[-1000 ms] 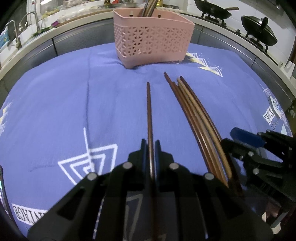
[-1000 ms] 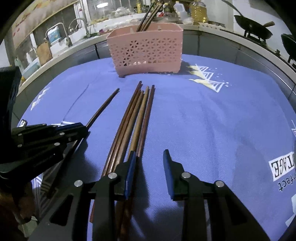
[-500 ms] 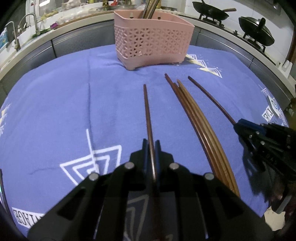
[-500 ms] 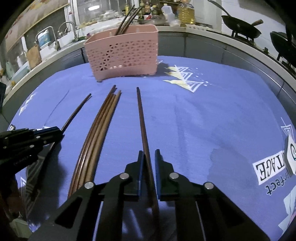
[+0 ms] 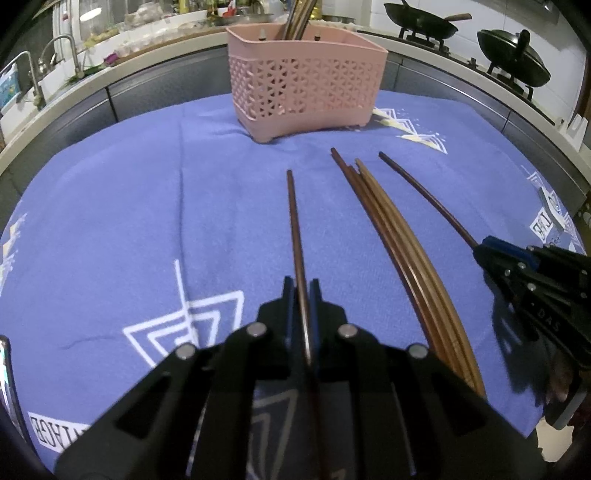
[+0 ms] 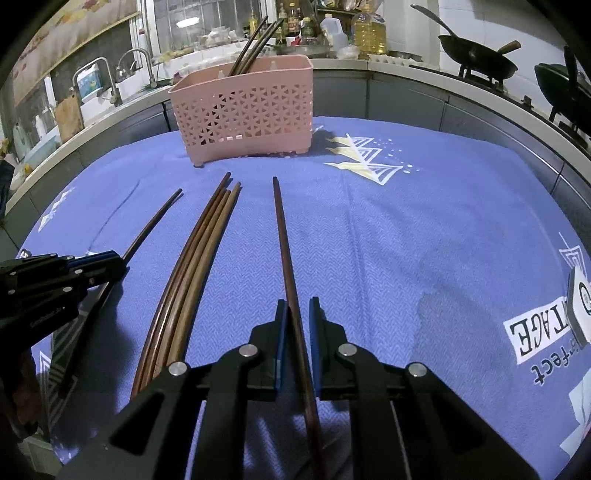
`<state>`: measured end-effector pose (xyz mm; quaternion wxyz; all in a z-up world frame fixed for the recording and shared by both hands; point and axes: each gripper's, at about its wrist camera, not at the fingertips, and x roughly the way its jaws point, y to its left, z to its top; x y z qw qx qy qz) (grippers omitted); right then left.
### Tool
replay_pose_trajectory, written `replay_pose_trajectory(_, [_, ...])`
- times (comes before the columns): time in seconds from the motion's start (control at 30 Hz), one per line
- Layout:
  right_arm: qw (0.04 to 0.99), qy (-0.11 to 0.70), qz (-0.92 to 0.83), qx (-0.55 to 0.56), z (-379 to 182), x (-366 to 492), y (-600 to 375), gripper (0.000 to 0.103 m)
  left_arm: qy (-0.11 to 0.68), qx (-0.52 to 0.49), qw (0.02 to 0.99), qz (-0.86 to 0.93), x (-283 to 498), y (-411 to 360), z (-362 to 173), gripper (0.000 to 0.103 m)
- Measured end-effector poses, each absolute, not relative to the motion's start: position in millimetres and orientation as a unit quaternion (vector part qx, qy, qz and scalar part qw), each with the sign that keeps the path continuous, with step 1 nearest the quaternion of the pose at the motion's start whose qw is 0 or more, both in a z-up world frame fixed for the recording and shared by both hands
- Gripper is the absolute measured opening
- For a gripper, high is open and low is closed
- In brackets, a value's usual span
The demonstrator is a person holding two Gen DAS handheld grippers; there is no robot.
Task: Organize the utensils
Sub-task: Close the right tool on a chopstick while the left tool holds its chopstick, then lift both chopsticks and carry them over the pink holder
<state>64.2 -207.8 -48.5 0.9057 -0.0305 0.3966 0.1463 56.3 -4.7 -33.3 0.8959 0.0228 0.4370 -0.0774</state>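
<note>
Jaws of both grippers are pinched narrow, each on one dark wooden chopstick: left gripper (image 5: pixel 302 286), right gripper (image 6: pixel 297 306). Pick-up looks done; next, each stick must be lifted and tipped into the pink lattice plastic basket (image 6: pixel 245 110) beyond the loose brown chopstick bundle (image 6: pixel 192 266).

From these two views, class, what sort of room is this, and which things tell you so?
Most likely a home kitchen: woks on a stove, a sink tap, and oil bottles along the counter.

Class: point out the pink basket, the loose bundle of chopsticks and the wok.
pink basket (image 5: pixel 306 92), left wrist view, front lattice wall.
bundle of chopsticks (image 6: pixel 195 258), right wrist view, mid-length.
wok (image 6: pixel 476 55), right wrist view, bowl.
</note>
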Motion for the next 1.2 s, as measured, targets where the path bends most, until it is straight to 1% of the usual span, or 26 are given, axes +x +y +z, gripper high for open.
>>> replay_pose_trajectory(0.4, [0.902,0.403,0.154,-0.024,-47,70,-207,0.012,0.437,0.024,0.896,-0.079,55,-6,-33,0.008])
replay_pose_trajectory(0.53, [0.893,0.416,0.171,-0.024,-44,84,-203,0.012,0.44,0.032,0.894,-0.078,64,-2,-32,0.016])
replay_pose_trajectory(0.67, [0.881,0.431,0.191,-0.031,-40,108,-193,0.012,0.443,0.045,0.892,-0.082,82,-2,-30,0.021])
replay_pose_trajectory(0.73, [0.876,0.439,0.198,-0.033,-37,119,-188,0.012,0.445,0.051,0.89,-0.084,92,-2,-30,0.027])
replay_pose_trajectory(0.8, [0.867,0.45,0.209,-0.042,-34,135,-180,0.012,0.446,0.053,0.889,-0.087,103,-2,-29,0.03])
replay_pose_trajectory(0.93, [0.855,0.466,0.223,-0.058,-31,166,-165,0.012,0.448,0.058,0.888,-0.086,126,-6,-27,0.03])
replay_pose_trajectory(0.97, [0.849,0.471,0.231,-0.063,-29,175,-161,0.012,0.447,0.059,0.888,-0.089,131,-8,-27,0.029])
replay_pose_trajectory(1.0, [0.846,0.473,0.236,-0.069,-29,179,-158,0.006,0.444,0.062,0.889,-0.093,136,-9,-27,0.02])
replay_pose_trajectory(1.03, [0.843,0.475,0.242,-0.075,-28,182,-155,0.005,0.443,0.059,0.889,-0.101,139,-11,-26,0.007])
replay_pose_trajectory(1.13, [0.835,0.484,0.25,-0.075,-26,190,-152,0.005,0.455,0.036,0.882,-0.113,146,-9,-24,0.004])
replay_pose_trajectory(1.2, [0.84,0.469,0.27,-0.044,-15,186,-160,0.005,0.451,0.01,0.884,-0.124,144,-3,-16,0.004])
